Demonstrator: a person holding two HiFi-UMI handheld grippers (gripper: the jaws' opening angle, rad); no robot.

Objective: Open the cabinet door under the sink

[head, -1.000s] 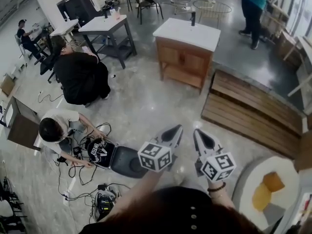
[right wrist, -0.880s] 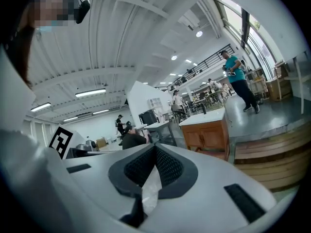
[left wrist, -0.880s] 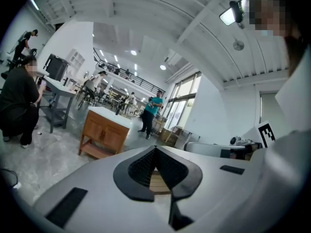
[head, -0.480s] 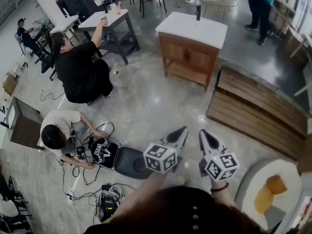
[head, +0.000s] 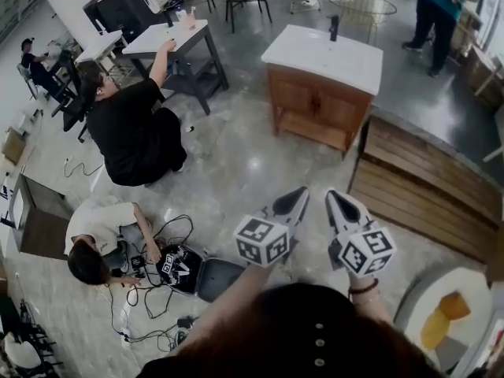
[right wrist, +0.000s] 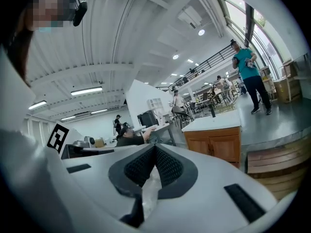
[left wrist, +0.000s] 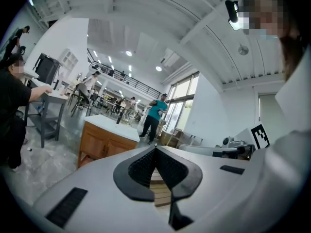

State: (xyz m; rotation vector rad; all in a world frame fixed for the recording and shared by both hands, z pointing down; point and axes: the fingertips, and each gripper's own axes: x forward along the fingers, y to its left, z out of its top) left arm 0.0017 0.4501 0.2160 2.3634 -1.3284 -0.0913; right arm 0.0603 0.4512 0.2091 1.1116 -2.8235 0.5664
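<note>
While the white-topped wooden sink cabinet (head: 315, 105) sits closed, left gripper (head: 296, 198) and right gripper (head: 336, 201) hover well short, fingers (left wrist: 141, 168) pressed together, empty.

The floor (head: 236, 164) is polished grey concrete. A wooden platform (head: 425, 187) lies just right of the right tool (head: 334, 195). A grey table (head: 169, 38) stands far ahead-left. The white ceiling (left wrist: 146, 13) carries lit lamps (left wrist: 159, 68). Tall windows (left wrist: 187, 93) stand ahead.

The glossy grey floor (head: 236, 164) bears the wooden sink cabinet (head: 319, 105), a slatted wooden platform (head: 425, 187) just beside it, a grey table (head: 177, 42), and tangled cables (head: 146, 315) by a black case (head: 183, 268).
</note>
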